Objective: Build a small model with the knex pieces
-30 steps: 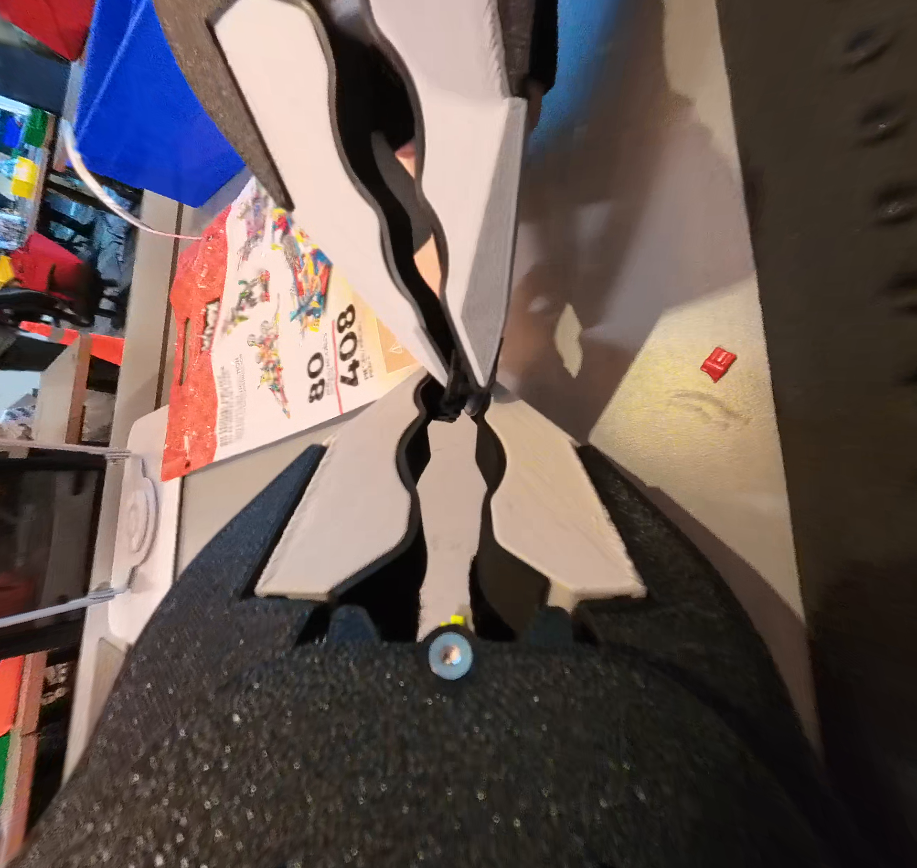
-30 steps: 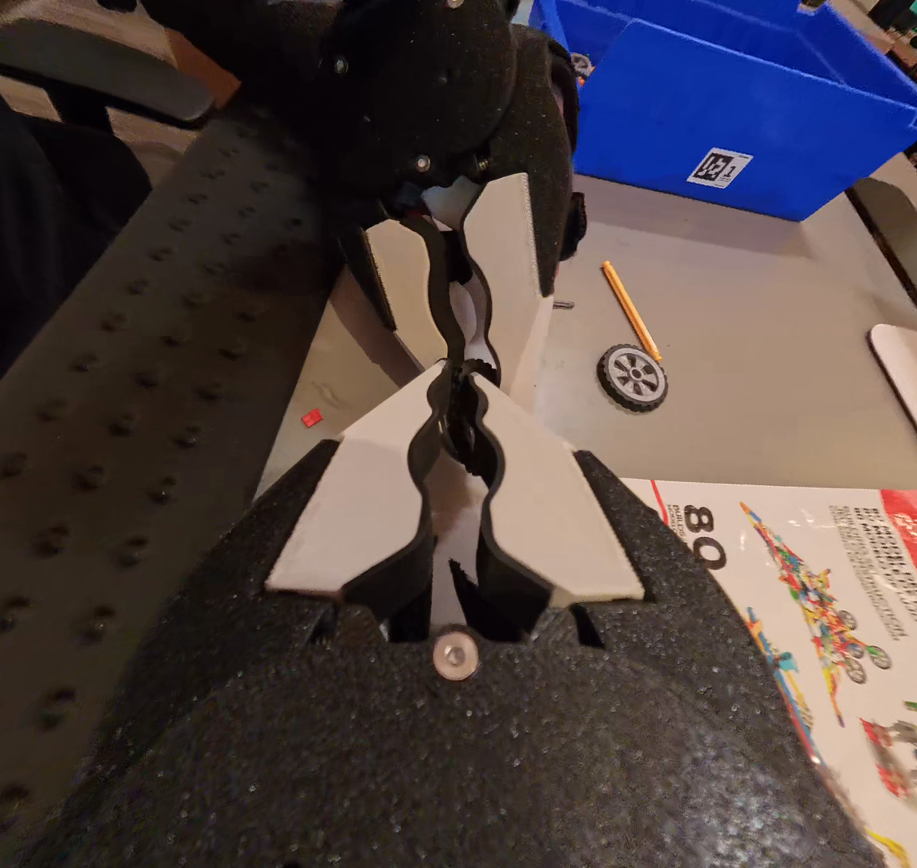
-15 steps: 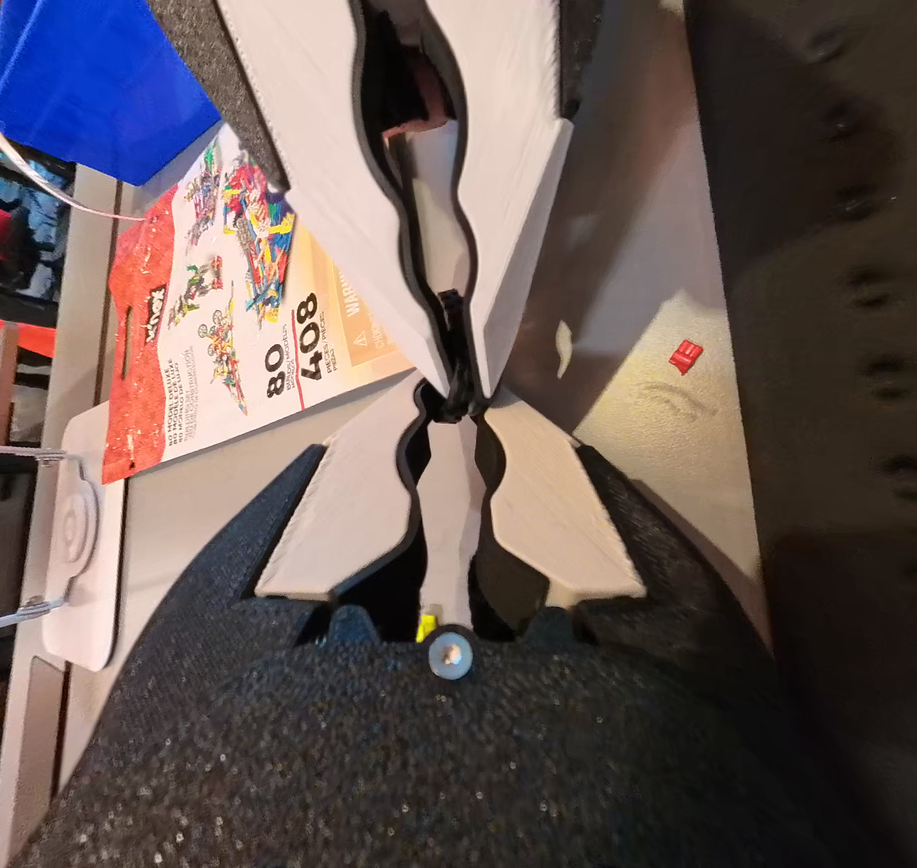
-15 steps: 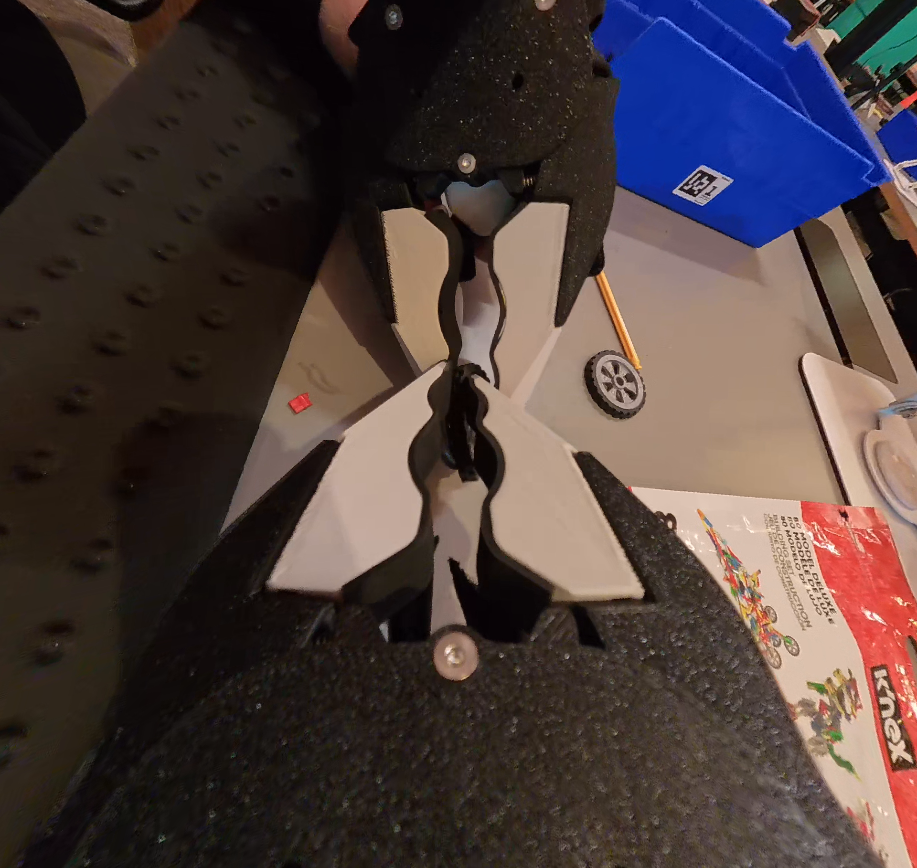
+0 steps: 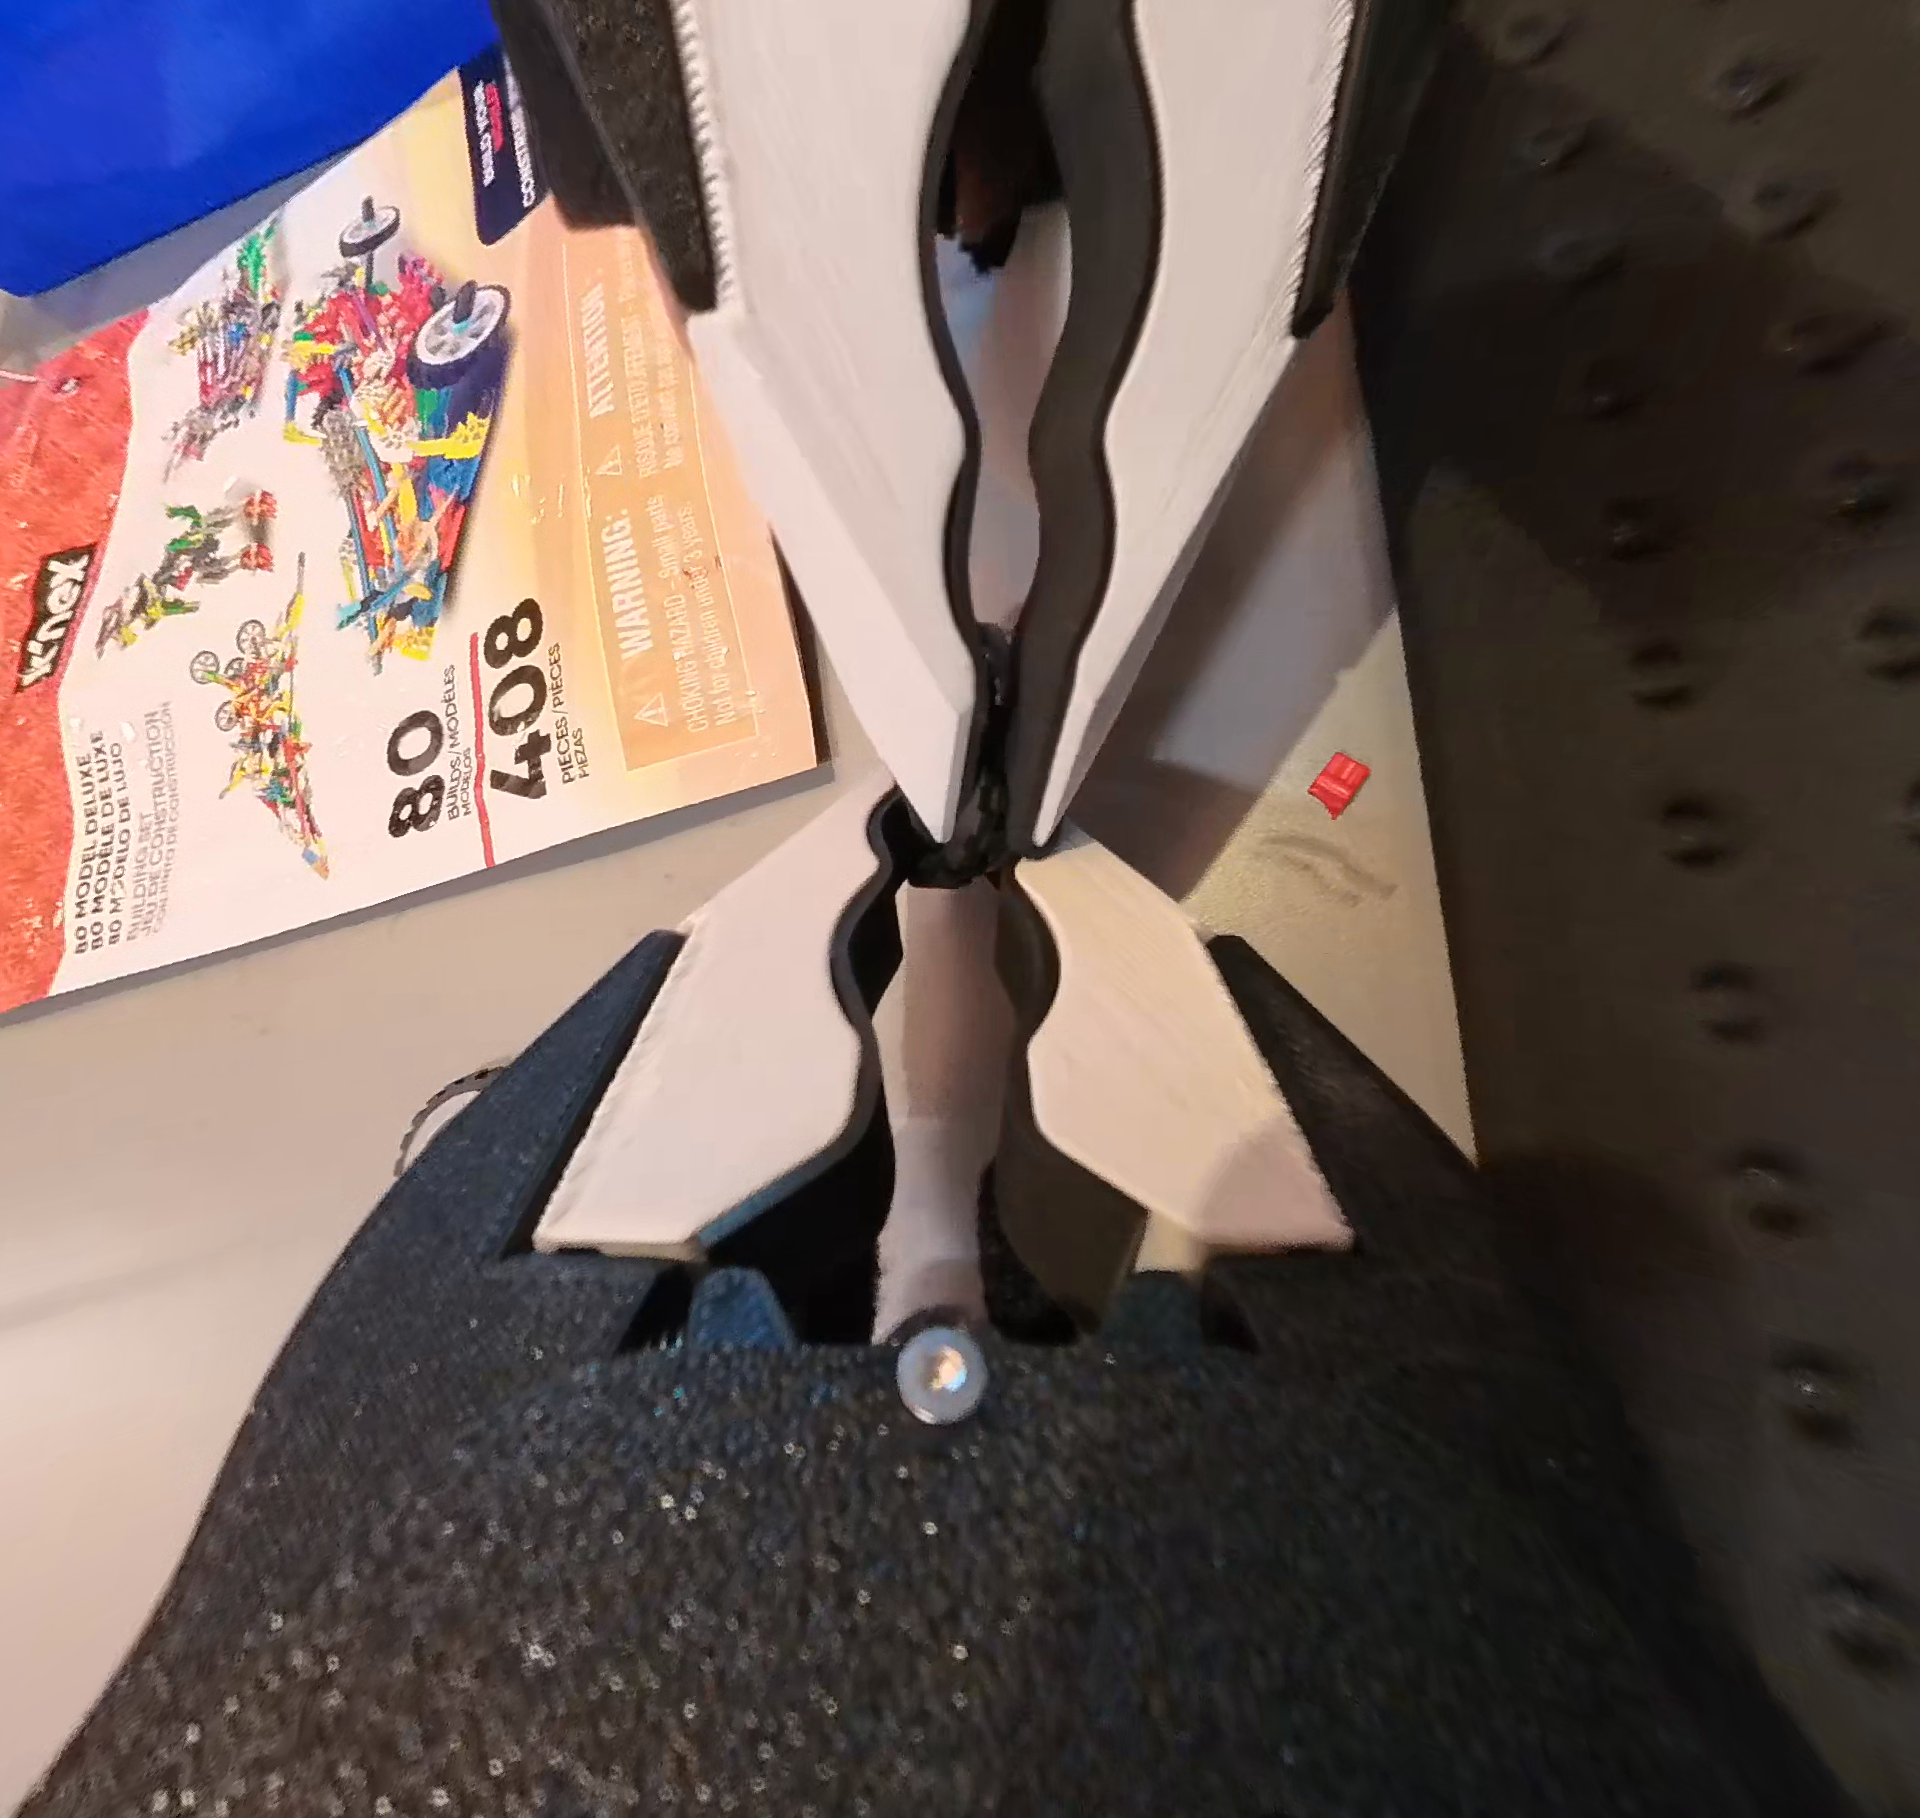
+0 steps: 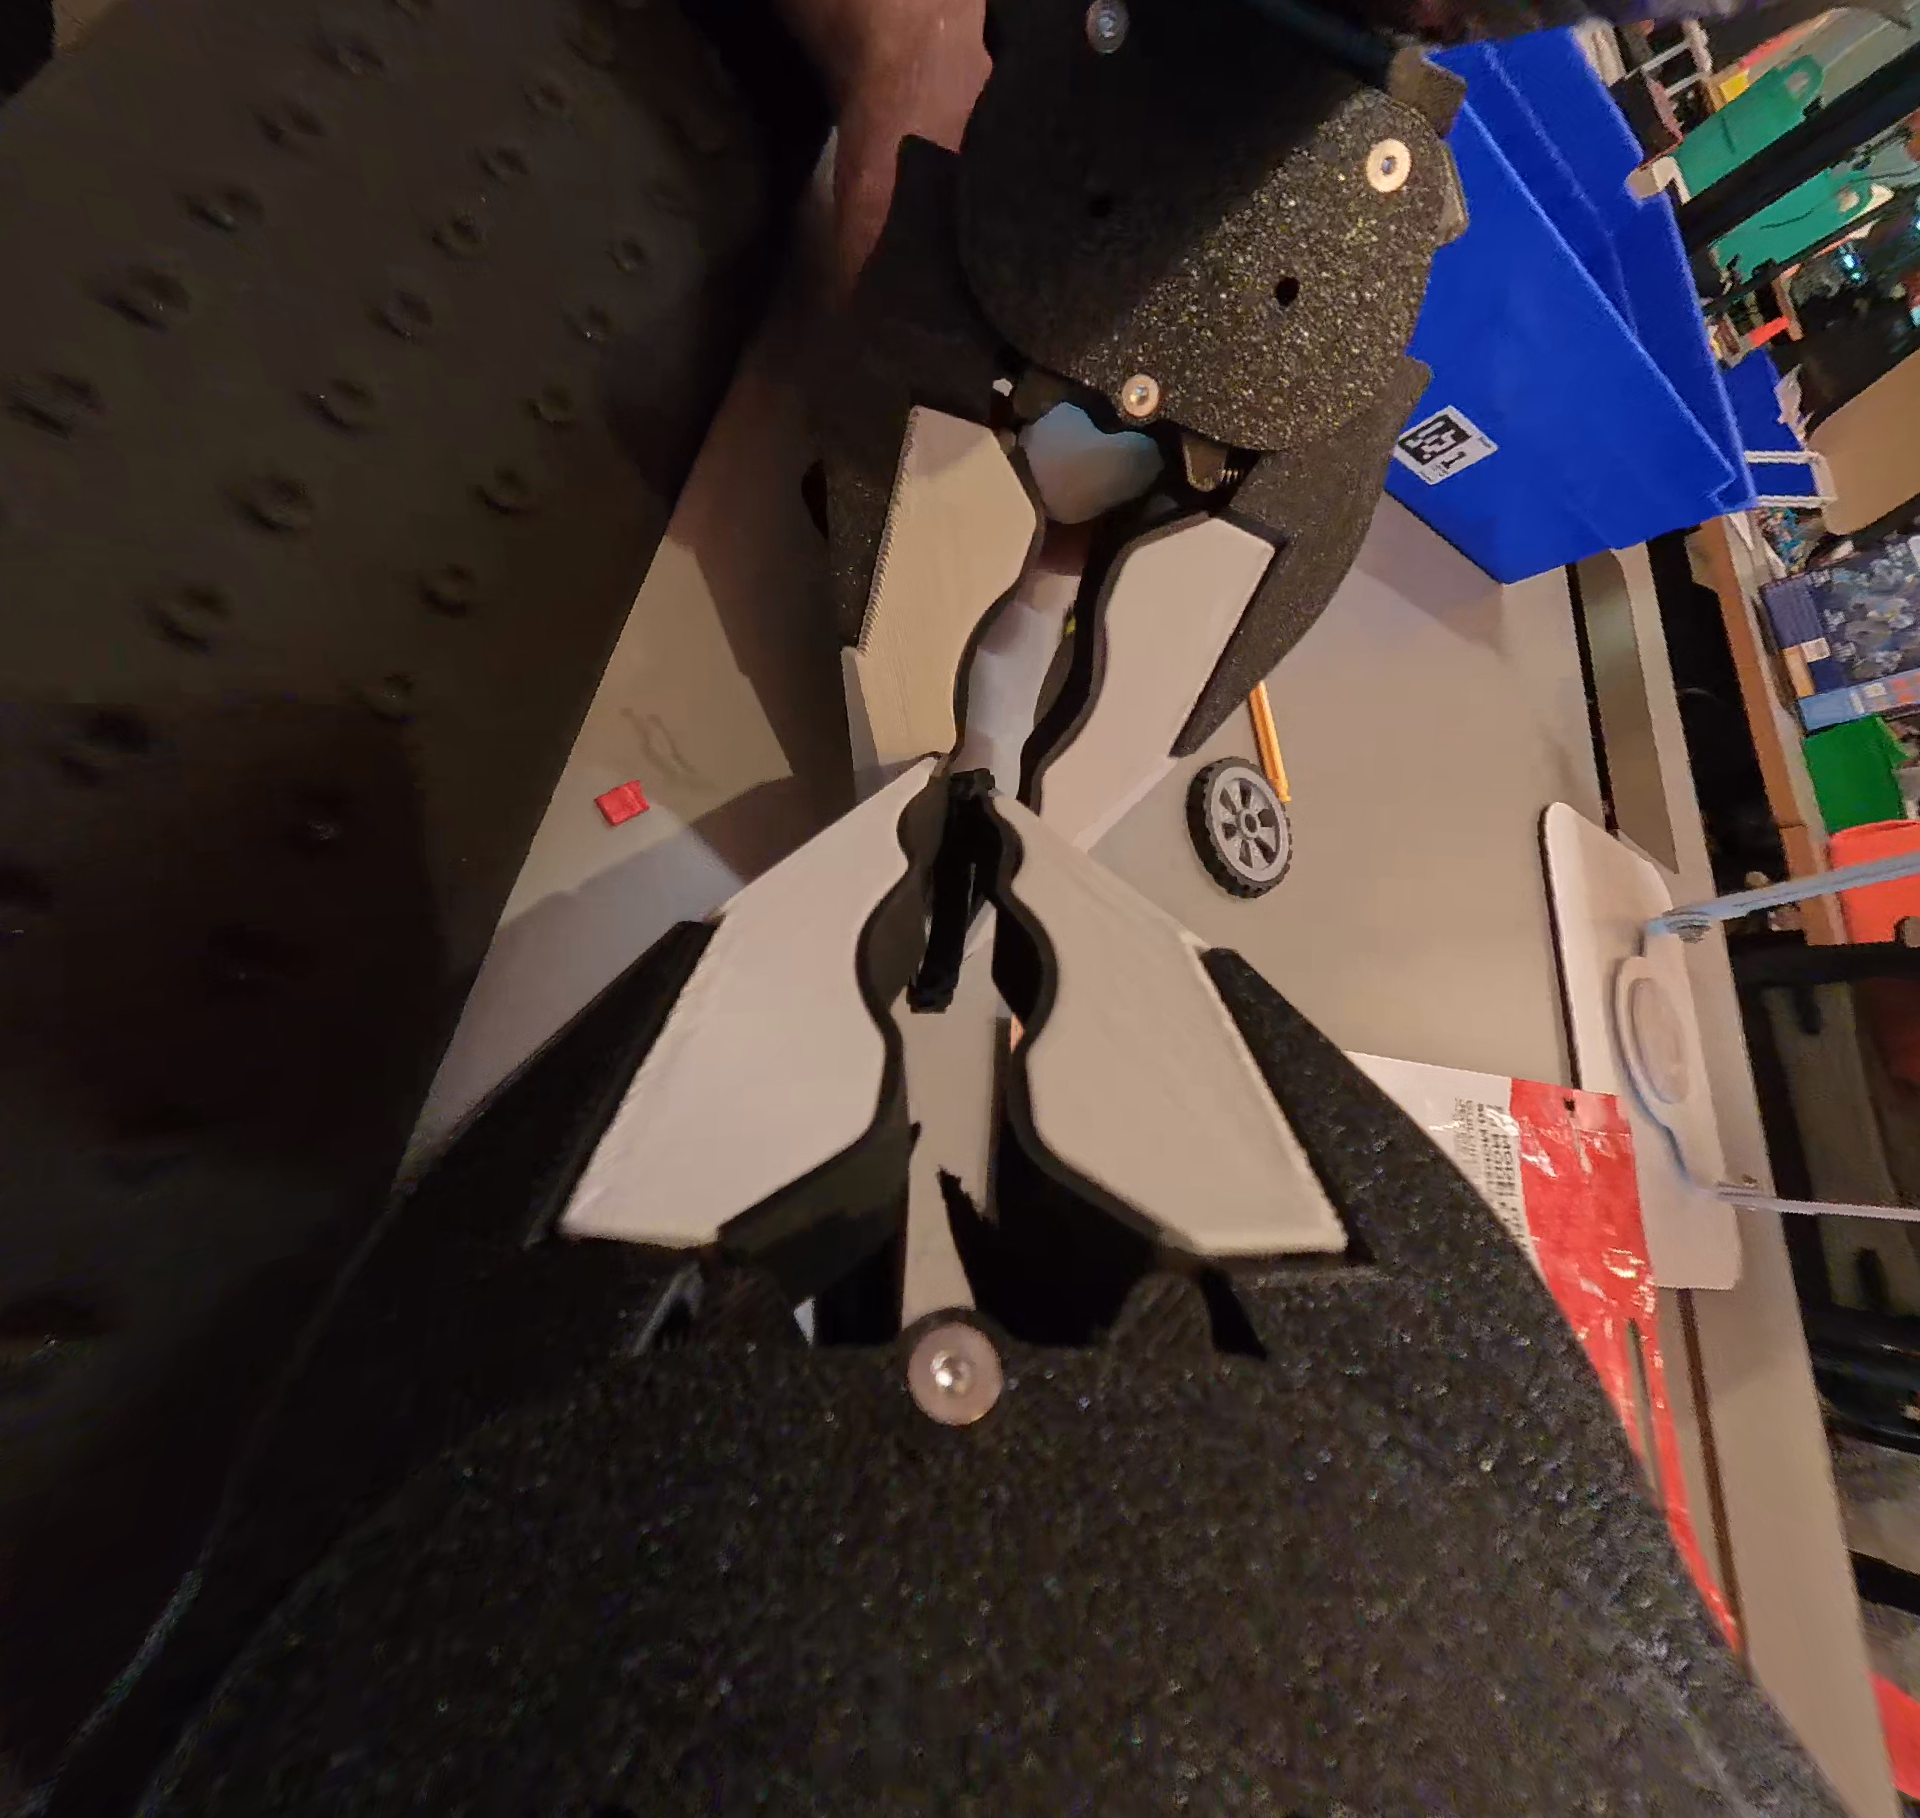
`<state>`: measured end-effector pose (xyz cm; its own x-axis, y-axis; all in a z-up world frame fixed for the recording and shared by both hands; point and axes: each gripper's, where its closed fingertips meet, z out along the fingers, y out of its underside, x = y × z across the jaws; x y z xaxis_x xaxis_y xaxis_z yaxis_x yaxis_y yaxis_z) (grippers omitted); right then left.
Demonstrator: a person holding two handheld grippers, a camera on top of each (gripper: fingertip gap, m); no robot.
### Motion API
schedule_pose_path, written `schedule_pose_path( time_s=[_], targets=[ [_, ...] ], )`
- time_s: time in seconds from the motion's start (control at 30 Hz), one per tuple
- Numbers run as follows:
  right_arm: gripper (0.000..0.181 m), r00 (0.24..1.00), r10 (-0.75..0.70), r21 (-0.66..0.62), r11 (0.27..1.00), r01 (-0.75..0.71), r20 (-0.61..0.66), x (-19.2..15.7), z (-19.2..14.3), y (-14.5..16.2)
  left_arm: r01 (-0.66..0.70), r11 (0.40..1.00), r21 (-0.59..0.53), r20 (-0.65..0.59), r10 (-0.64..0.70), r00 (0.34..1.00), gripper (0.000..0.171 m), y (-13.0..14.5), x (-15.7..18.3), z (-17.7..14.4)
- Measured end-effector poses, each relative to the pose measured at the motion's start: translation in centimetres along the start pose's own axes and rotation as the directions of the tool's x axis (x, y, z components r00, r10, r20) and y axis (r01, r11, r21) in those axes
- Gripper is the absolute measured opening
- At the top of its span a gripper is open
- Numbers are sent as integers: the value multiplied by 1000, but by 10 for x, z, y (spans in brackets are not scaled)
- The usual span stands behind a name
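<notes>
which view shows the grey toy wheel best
The right wrist view: the grey wheel lies in plain sight on the table, spokes and tyre visible. The left wrist view shows only a sliver of toothed rim beside the gripper body.

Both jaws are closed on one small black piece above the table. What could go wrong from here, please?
1. The small black piece is thin, pinched only at the tips of the left gripper and right gripper. It might slip and fall onto the grey table.
2. With both grippers clamping the same piece tip to tip, twisting or pulling could bend or snap it.
3. If dropped, it may be hard to spot on the dark studded mat.
</notes>
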<state>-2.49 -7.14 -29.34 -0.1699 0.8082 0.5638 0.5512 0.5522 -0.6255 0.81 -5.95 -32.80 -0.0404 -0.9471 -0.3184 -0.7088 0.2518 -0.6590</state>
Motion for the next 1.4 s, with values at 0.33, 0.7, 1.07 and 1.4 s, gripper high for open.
schedule_pose_path(
  time_s=[0.33,0.7,1.07,1.4],
  targets=[
    [1,969,-240,-153,961,229,-57,2,-1,3,54,999,5,-47,-54,997,7,-1,0,1],
    [0,939,-342,-229,912,340,31,12,3,6,162,987,-8,-113,-162,980,7,4,-5,-1],
    [0,929,-370,-254,900,354,-17,19,6,7,223,974,-43,-188,-228,955,7,8,-8,-1],
    [0,961,-271,-202,946,254,-61,22,6,10,278,959,-55,-237,-283,930,7,8,-8,0]
  ],
)
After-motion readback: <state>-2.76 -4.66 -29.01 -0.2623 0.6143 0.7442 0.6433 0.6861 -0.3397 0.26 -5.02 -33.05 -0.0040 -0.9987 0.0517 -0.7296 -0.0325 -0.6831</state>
